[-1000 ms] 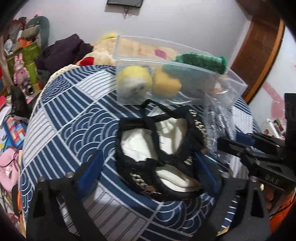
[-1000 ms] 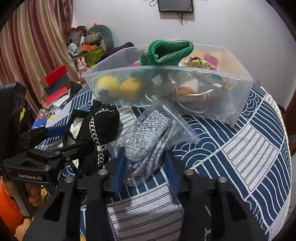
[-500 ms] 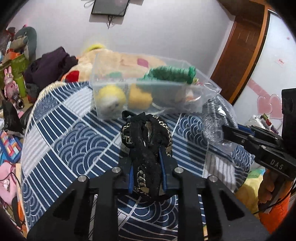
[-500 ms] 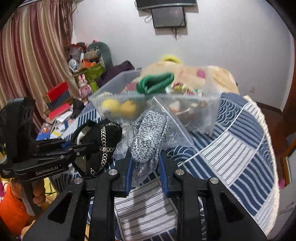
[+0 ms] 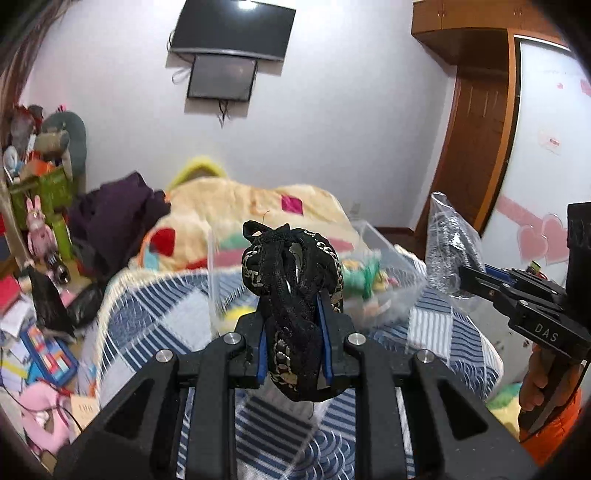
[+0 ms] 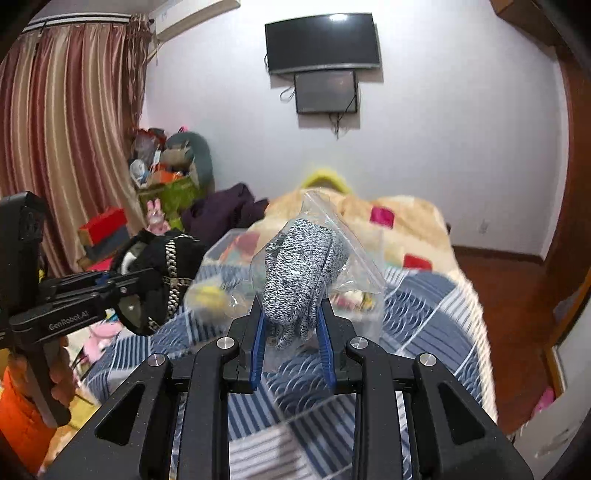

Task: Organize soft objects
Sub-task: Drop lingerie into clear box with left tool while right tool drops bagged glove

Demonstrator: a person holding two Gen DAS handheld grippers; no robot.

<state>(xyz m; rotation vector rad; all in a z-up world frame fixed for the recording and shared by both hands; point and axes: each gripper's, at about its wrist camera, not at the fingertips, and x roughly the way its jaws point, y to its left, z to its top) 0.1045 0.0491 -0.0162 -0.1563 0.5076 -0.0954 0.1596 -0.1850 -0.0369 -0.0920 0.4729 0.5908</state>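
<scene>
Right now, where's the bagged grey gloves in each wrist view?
Left wrist: bagged grey gloves at right edge, mid-height, clamped in the right tool.
Right wrist: centre frame, pinched in that same tool.
Shared landmark: the wall TV, top centre in both views.

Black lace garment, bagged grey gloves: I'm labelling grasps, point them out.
black lace garment [image 5: 295, 295], left wrist view, bunched middle between the fingers.
bagged grey gloves [image 6: 299, 273], right wrist view, knit fabric above the fingers.
</scene>
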